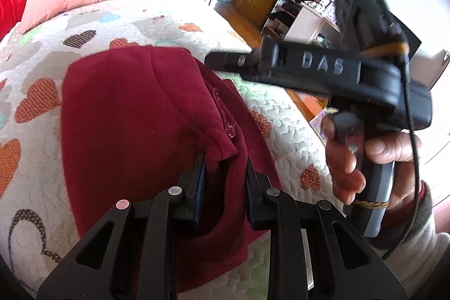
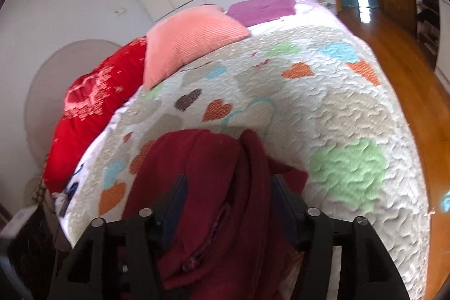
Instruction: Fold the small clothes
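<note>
Left wrist view shows the left tongs (image 1: pixel 225 173) pinching a fold of the maroon garment (image 1: pixel 135 117), which lies on the bed's heart-patterned quilt (image 1: pixel 157 24). To the right, a hand (image 1: pixel 362 159) holds the grip of the right tongs' black body above the quilt's edge. Right wrist view shows the right tongs (image 2: pixel 227 187) spread, with bunched maroon cloth lying between the pads; the pads do not seem to press it, though blur makes that hard to judge. A peach pillow (image 2: pixel 185 44) and red cushion (image 2: pixel 95 108) sit at the bed's far end.
</note>
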